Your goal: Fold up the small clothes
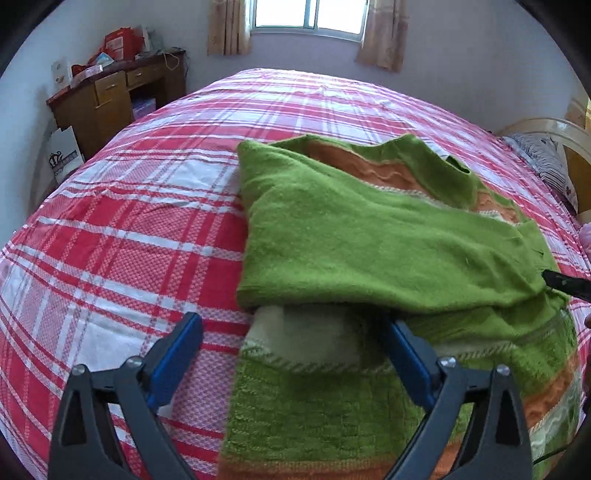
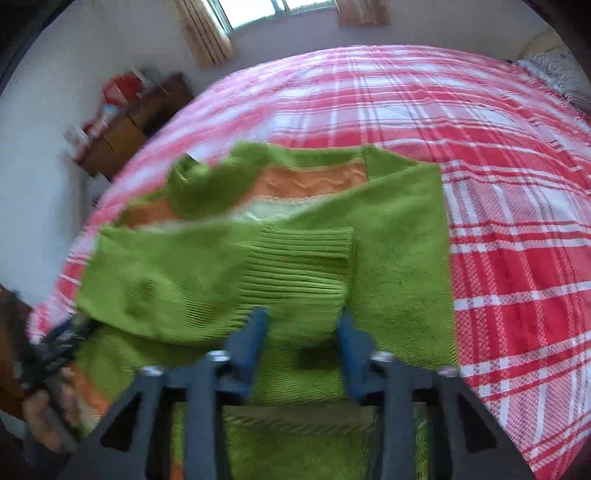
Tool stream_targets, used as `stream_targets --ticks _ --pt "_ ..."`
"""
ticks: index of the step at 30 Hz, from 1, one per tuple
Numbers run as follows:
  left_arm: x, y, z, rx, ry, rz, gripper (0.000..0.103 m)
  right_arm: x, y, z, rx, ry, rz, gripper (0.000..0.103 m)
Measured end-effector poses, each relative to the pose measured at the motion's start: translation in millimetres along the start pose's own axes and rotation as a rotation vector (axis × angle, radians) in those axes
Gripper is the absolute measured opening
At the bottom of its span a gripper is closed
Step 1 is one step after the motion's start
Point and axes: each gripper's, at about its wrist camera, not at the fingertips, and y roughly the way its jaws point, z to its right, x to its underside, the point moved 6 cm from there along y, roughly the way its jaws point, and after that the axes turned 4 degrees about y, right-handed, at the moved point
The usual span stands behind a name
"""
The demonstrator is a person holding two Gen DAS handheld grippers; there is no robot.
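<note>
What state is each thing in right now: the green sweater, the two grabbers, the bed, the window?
Sweater: lying on the bed, sleeves folded across the body, ribbed cuff on top.
Left gripper: wide open, holding nothing, poised over the sweater's lower edge.
Right gripper: jaws narrowed at the cuff's edge; picture too blurred to confirm a grip.
Bedspread: spread flat.
Curtains: drawn apart.

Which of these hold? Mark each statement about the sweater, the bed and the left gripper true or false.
1. The sweater is green with orange bands. True.
2. The bedsheet is plain blue. False: it is red-and-white plaid.
3. The left gripper has its jaws wide open. True.
4. The sweater lies spread on the floor. False: it lies partly folded on the bed.
5. A wooden desk stands against the far wall. True.
</note>
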Motion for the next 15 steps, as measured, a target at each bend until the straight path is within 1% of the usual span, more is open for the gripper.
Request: stream_targets --ticks 1,3,5,7,8,9,12,14,15 --pt "0.7 -0.3 -0.3 0.006 -0.006 0.002 0.099 1.4 -3.8 -3.6 0.006 -0.03 0.023 0.002" --pt "3.0 -2.8 -0.7 0.015 -0.014 0.005 0.099 2.8 -15.4 -8.6 -0.003 -0.055 0.069 0.001" --pt "3.6 -4.3 -1.5 0.021 -0.016 0.007 0.099 3.7 -37.7 -12.9 0.022 -0.106 0.144 0.001" --pt "4.3 -4.7 -2.6 0.03 -0.019 0.01 0.099 5.2 -55.2 -11.4 0.043 -0.13 0.193 0.001" --pt "4.1 -5.0 -3.3 0.034 -0.025 0.014 0.099 4.7 -57.8 -9.6 0.055 -0.134 0.203 0.001" --pt "3.1 -4.4 -5.4 0.037 -0.03 0.015 0.099 5.6 -59.7 -6.0 0.062 -0.134 0.206 0.001" --pt "4.3 -5.8 -8.3 0.04 -0.044 0.021 0.099 14.3 -49.7 7.3 0.089 -0.118 0.177 0.001" --pt "5.3 -8.4 -9.7 0.045 -0.055 0.031 0.099 19.2 -37.6 16.1 0.078 -0.088 0.149 0.001" --pt "6.3 -9.1 -11.4 0.046 -0.062 0.03 0.099 21.6 -32.9 18.4 0.087 -0.084 0.143 0.001"
